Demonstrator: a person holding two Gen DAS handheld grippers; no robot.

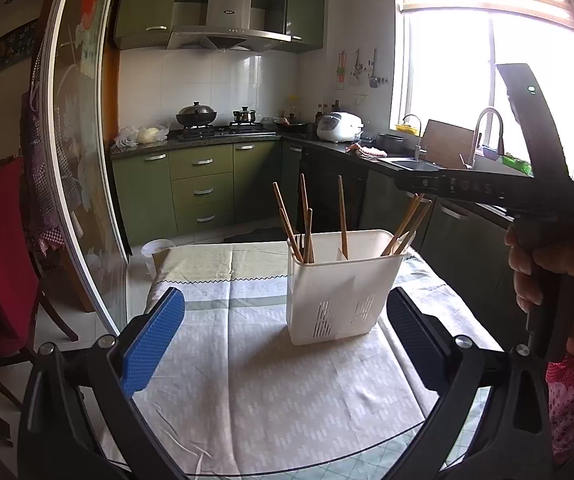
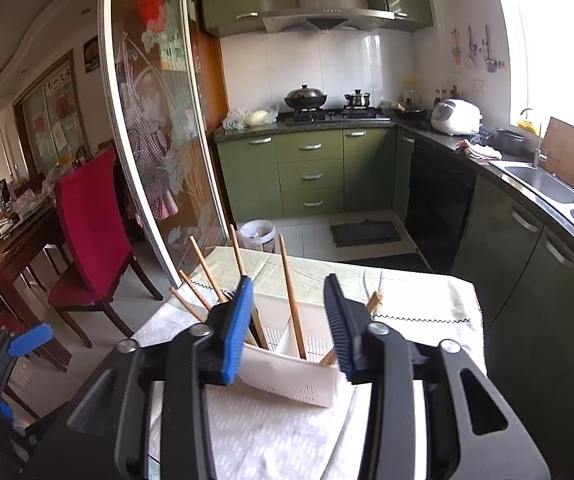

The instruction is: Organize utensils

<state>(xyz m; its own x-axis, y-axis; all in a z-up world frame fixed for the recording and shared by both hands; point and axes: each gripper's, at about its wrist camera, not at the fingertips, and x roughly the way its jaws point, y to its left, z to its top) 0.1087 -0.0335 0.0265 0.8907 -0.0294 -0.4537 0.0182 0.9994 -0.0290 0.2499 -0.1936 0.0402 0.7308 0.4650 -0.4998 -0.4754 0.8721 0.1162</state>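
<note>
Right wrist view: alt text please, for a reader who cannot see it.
The right gripper hangs open above a white utensil holder with wooden chopsticks standing inside, on a cloth-covered table. Behind are green kitchen cabinets and a red chair.

Utensil holder (image 1: 341, 288) stands upright on the cloth-covered worktop (image 1: 247, 392), chopsticks (image 1: 306, 236) leaning in its left, middle and right compartments. In the left wrist view it sits ahead between the left gripper (image 1: 285, 336) fingers, nearer the right one and apart from both; the right gripper (image 2: 289, 328) hangs just above the holder, fingers either side of the middle chopstick (image 2: 292, 300), not touching it. Behind the worktop: trash bin (image 2: 257, 236) and mat (image 2: 365, 233) on the floor, stove counter (image 2: 307, 124) at the back, sink (image 2: 543, 184) right, chair (image 2: 87, 236) left.
</note>
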